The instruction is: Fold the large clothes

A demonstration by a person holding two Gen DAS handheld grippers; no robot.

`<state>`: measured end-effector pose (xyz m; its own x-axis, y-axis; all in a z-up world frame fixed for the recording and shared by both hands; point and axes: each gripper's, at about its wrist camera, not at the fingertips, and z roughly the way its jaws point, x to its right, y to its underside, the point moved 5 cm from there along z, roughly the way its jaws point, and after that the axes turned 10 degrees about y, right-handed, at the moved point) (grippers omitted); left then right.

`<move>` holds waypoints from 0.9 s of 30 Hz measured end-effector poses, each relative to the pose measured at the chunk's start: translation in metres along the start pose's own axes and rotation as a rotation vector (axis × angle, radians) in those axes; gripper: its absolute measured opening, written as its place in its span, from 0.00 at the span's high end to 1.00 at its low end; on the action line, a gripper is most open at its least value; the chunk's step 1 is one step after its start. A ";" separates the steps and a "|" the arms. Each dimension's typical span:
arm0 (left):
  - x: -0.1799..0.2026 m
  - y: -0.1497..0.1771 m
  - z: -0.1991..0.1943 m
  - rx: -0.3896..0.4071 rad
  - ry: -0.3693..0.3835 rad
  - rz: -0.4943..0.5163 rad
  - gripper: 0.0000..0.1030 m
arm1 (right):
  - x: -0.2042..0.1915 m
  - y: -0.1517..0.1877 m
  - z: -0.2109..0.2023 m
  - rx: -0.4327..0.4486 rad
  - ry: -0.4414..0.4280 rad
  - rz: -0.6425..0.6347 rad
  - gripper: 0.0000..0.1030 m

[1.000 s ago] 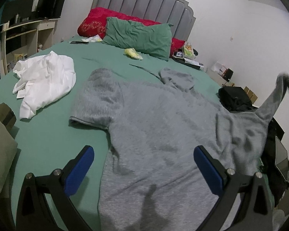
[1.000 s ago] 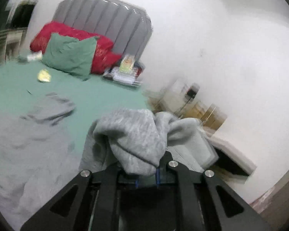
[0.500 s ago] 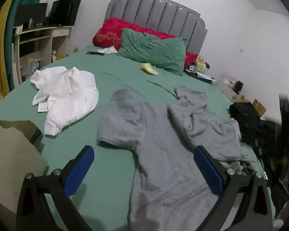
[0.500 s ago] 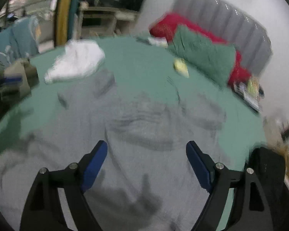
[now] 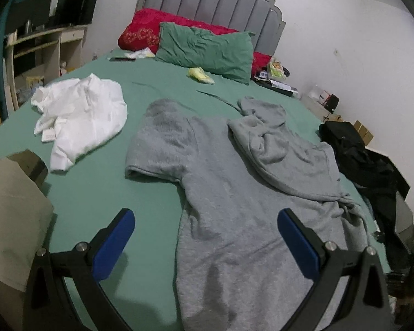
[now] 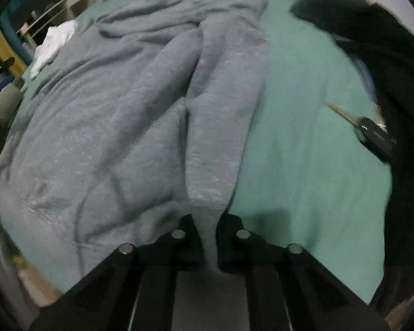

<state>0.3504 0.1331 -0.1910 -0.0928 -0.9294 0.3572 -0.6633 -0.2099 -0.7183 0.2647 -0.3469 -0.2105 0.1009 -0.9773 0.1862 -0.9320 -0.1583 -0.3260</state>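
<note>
A large grey T-shirt lies spread on the green bed, its right sleeve folded in over the chest. My left gripper is open and empty, held above the shirt's lower part. In the right wrist view my right gripper is shut on a fold of the grey T-shirt at its right lower edge, low over the bed.
A crumpled white garment lies on the bed's left. Green and red pillows lean on the grey headboard. Black clothes hang off the right edge; a car key lies beside them. A beige pile sits at near left.
My right gripper dropped the sleeve onto the chest, opened, then came low and shut on the shirt's right lower edge. The left gripper stayed open and drew back slightly.
</note>
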 end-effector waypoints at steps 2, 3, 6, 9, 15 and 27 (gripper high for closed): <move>0.000 -0.003 -0.006 0.019 -0.044 0.032 0.00 | 0.016 0.014 -0.014 -0.018 0.068 0.045 0.95; -0.002 -0.004 -0.008 0.022 -0.060 0.040 0.00 | 0.026 0.019 -0.016 -0.034 0.107 0.057 0.95; -0.015 -0.003 -0.016 0.014 -0.110 0.048 0.00 | 0.044 0.037 -0.036 -0.058 0.164 0.086 0.90; -0.038 -0.002 -0.028 0.011 -0.162 0.019 0.00 | 0.046 0.017 -0.080 0.043 0.370 0.020 0.33; -0.069 -0.014 -0.063 0.068 -0.192 -0.036 0.00 | -0.114 -0.110 -0.120 0.428 0.210 -0.242 0.19; -0.167 -0.048 -0.128 0.188 -0.310 -0.209 0.00 | -0.455 -0.207 -0.054 0.548 -0.049 -0.781 0.35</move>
<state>0.3026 0.3374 -0.1404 0.2763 -0.9023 0.3308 -0.4945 -0.4286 -0.7561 0.3931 0.1387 -0.1773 0.6513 -0.5707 0.5001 -0.3038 -0.8000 -0.5174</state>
